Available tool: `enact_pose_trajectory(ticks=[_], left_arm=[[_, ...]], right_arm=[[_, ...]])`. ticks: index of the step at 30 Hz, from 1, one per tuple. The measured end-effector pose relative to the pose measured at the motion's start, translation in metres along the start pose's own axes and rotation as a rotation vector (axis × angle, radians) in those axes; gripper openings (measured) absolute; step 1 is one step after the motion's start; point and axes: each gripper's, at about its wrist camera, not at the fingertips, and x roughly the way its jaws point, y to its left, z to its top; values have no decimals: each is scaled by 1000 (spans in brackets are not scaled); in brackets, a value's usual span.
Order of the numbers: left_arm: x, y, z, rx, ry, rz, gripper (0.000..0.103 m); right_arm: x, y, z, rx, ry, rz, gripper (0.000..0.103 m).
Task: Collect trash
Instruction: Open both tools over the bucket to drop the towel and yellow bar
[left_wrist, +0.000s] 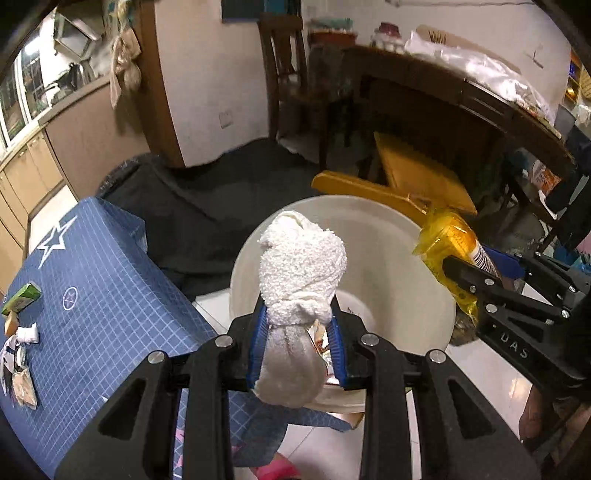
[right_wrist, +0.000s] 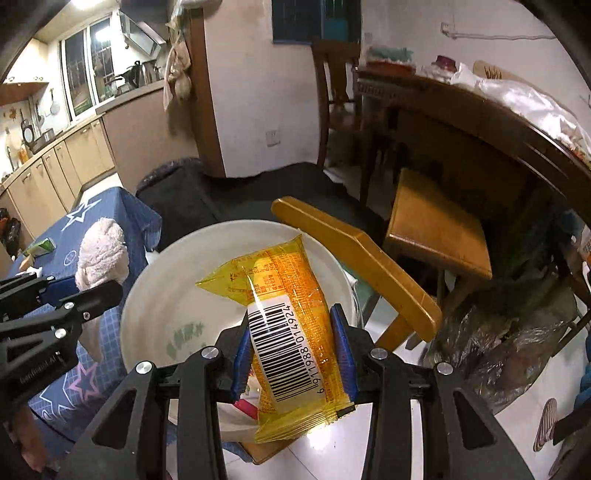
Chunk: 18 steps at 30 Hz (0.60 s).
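Farthest left of the round white plastic bucket (left_wrist: 424, 258) stands a desk under a blue grid-patterned cloth with white stars (left_wrist: 92, 280). At its far-left edge lie small scraps: one green carton (left_wrist: 22, 297), one white crumpled bit (left_wrist: 28, 336), and a few wrappers too small to count.

Directly over the bucket's mouth, the left gripper (left_wrist: 299, 347) holds one wadded white terry cloth (left_wrist: 303, 266), its blue-padded fingers (left_wrist: 256, 341) closed around the wad's narrow waist. The cloth looks soft, light and compressible; pinching at that waist seems a secure hold, and it should drop cleanly when released.

At the bucket's right rim, the right gripper (right_wrist: 295, 350) grips one yellow-orange transparent plastic snack wrapper with a white barcode label (right_wrist: 284, 332), fingers closed on its two long edges. The film looks thin, crinkly, nearly weightless and slippery, so it could slide or cling; holding across the middle suits it.

Inside the bucket, some litter already lies at the bottom, including a red piece (right_wrist: 245, 408); the count is unclear.

Right of the bucket is one yellow wooden chair (right_wrist: 436, 221).
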Motion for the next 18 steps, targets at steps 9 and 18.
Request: enact_pose_trajectory(ticks=[9,18], left_arm=[[16,-1,0,9,38,-15,28],[24,8,3,-14,22,-7,58]], right_arm=[[8,4,-9,8,8,19,41],[-1,3,-4,17,-38,24,65]])
